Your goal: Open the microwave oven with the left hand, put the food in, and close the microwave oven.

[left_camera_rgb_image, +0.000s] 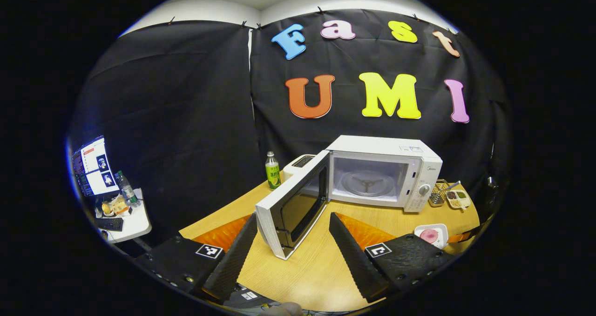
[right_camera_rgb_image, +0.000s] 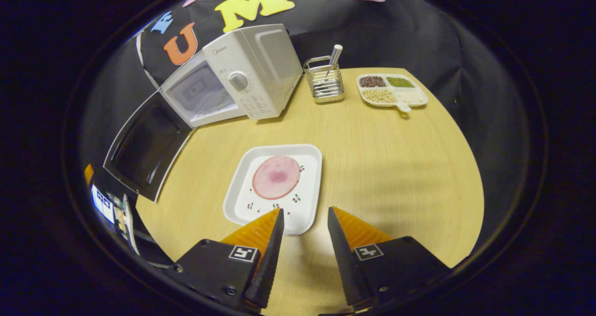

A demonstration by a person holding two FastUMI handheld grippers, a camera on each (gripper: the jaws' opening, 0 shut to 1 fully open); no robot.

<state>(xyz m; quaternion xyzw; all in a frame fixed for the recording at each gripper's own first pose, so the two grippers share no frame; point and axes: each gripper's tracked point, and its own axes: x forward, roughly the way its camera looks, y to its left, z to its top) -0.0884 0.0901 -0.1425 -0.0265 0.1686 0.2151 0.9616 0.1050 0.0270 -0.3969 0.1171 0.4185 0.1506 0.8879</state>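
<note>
A round, light wooden table (right_camera_rgb_image: 372, 167) carries everything; at its centre in the right gripper view lies a white square plate (right_camera_rgb_image: 242, 199) with a round pink slice of food (right_camera_rgb_image: 276, 177) on it; at ten o'clock from the plate stands the white microwave oven (right_camera_rgb_image: 251, 69), its door (right_camera_rgb_image: 144, 151) swung wide open over the table's edge at nine o'clock; at one o'clock a wire holder (right_camera_rgb_image: 323, 81) with a utensil upright in it; just beside that, toward two o'clock, a white divided dish (right_camera_rgb_image: 391, 90) of beans and seeds; in the left gripper view a green bottle (left_camera_rgb_image: 273, 171) stands at nine o'clock from the oven, next to a white toaster (left_camera_rgb_image: 300, 163).
</note>
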